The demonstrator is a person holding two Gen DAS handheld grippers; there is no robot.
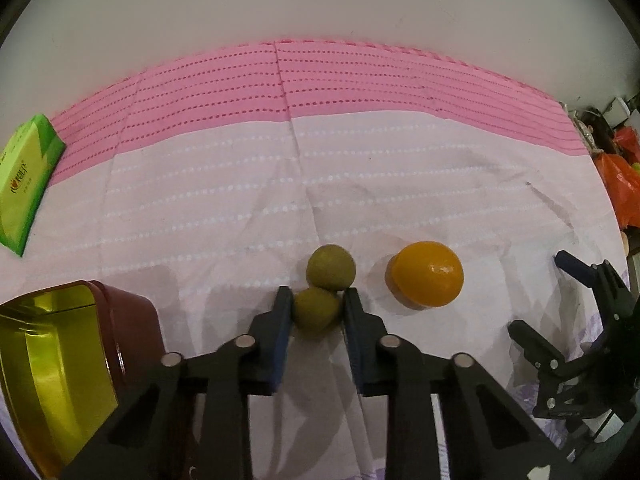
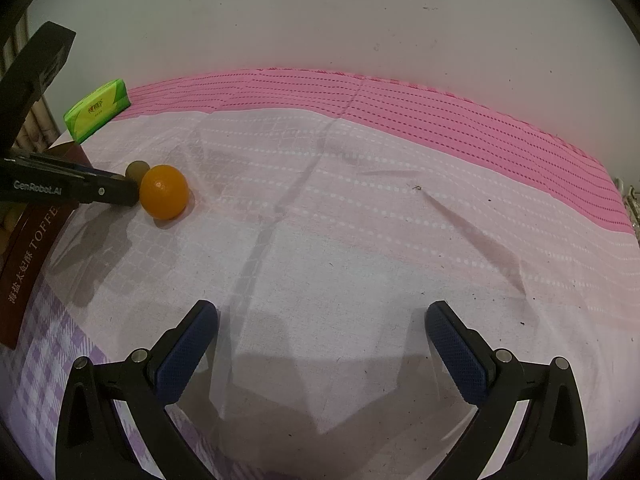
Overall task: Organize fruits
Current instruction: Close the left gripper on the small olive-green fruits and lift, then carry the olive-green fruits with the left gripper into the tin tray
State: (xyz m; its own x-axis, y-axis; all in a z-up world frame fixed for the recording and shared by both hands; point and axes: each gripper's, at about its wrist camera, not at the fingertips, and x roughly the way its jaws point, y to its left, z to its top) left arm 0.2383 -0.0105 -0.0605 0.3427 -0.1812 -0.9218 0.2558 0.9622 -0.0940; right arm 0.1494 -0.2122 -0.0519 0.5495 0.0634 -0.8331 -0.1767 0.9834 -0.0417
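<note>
The left tongs [image 1: 316, 308] are squeezed shut on a small green fruit [image 1: 316, 311], one blue pad on each side of it, so it cannot roll away. That fruit sits on the cloth [image 1: 240, 200], touching a second green fruit [image 1: 330, 267] just behind it. The cloth is pale with white dotted lines and a pink band along the far side, and I cannot tell if it covers a counter or a bed. An orange fruit [image 1: 426, 274] rests just to the right of the two green ones, not touching them. A dark red tin [image 1: 80, 360] with a shiny gold inside stands open near the left tongs, low on the left. I think it is the home for the fruits, which would be why it is so close and has no lid on. The right tongs [image 2: 320, 336] hang over a bare part of the cloth with their fingers spread wide and nothing between them, as if waiting their turn. In the right wrist view, the tin's side reads "TOFFE" before it runs out of sight, with Chinese writing below it. The side of the left tongs reads "GenRobot.AI" in white letters. A green pack [image 2: 98, 110] lies far back near the pink band, well apart from the fruits, and its writing is too small to read.
</note>
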